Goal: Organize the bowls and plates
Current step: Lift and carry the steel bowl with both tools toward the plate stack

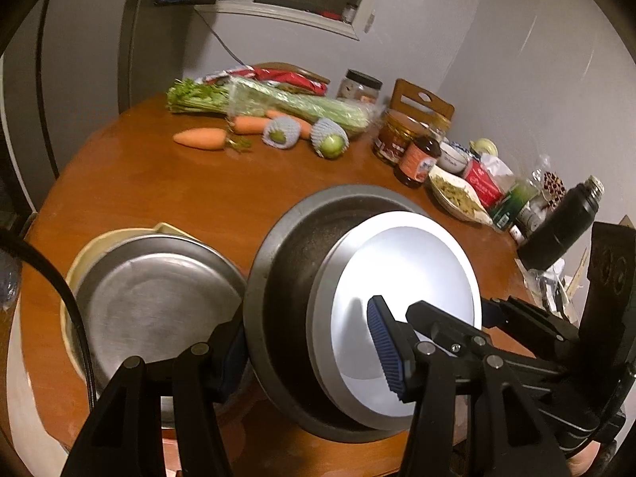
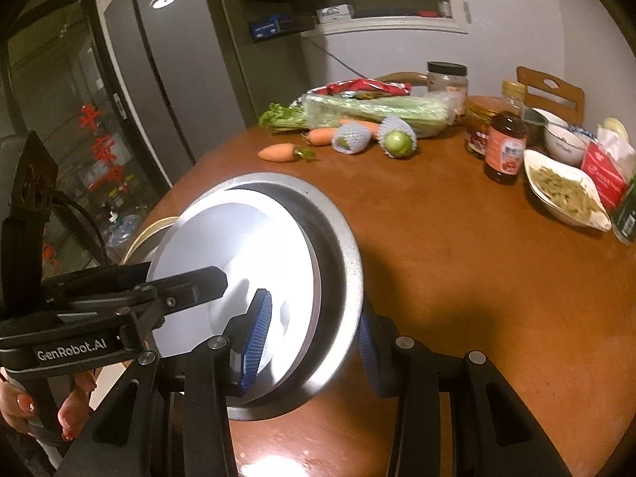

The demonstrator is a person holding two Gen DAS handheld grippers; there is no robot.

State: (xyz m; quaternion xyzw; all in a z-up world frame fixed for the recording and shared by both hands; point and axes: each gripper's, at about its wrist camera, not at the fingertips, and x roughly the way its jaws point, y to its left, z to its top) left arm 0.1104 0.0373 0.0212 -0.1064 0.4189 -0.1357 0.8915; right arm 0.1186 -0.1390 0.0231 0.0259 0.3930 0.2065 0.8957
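Note:
A grey metal basin (image 1: 278, 278) (image 2: 342, 246) with a white plate (image 1: 405, 274) (image 2: 238, 238) nested inside it hangs tilted above the round wooden table (image 1: 179, 190) (image 2: 457, 258). My left gripper (image 1: 310, 353) (image 2: 179, 276) is shut on the stack's rim, one blue pad on the plate side and the other finger behind the basin. My right gripper (image 2: 314, 348) (image 1: 465, 314) is shut on the opposite rim in the same way. To the left, a steel plate (image 1: 159, 306) lies on a cream dish (image 1: 85, 254).
At the table's far side lie celery (image 1: 278, 103), carrots (image 1: 198, 138) and netted fruit (image 1: 330, 141). Jars (image 2: 505, 147), a white dish of food (image 2: 564, 190), packets and a black flask (image 1: 560, 226) crowd the right edge. A fridge (image 2: 167, 79) stands on the left. A hand (image 2: 24, 405) grips the left gripper's handle.

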